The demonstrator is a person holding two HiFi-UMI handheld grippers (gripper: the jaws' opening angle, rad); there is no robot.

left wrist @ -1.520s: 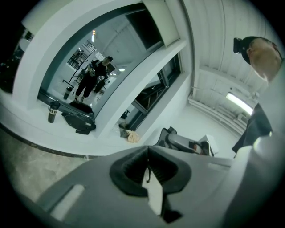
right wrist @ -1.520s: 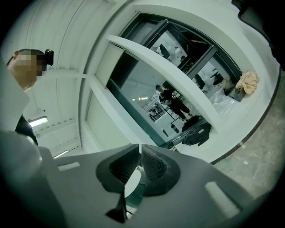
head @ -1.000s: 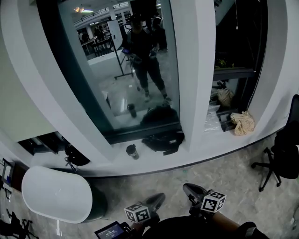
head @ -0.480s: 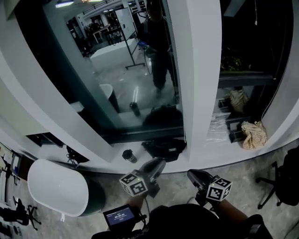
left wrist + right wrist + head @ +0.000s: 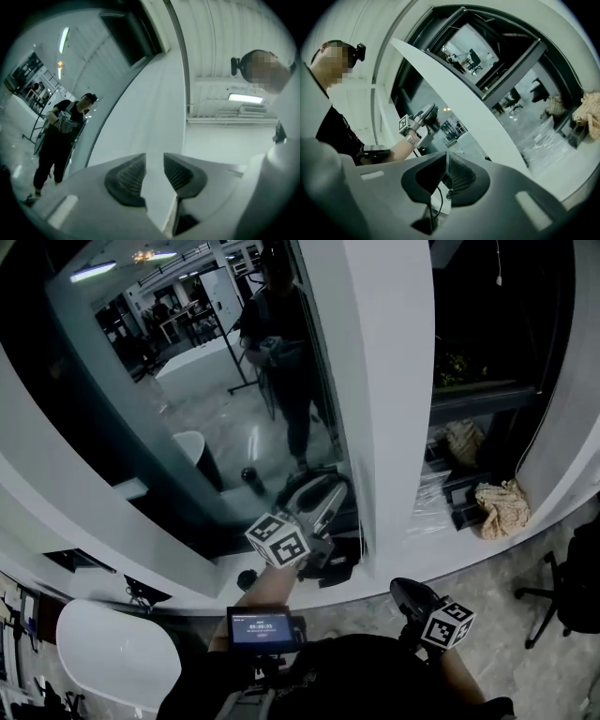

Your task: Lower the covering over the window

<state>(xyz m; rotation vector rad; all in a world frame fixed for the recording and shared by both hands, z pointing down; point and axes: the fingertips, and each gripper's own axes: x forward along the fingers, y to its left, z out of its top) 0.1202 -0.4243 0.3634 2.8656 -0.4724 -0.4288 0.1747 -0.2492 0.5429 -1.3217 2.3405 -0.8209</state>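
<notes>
The left gripper has come up to the window with its jaws just opened and empty, the right gripper is shut, so nothing is pulled down yet.

A small black screen unit with a lit display is strapped to the left forearm, just where the sleeve of the black top ends. Just beyond the unit, the pale grey left gripper carries a white marker cube printed with black squares. Well to the unit's right, the darker right gripper bears a second marker cube. Both grippers have dark ribbed pads. A black camera sits on the head.
</notes>
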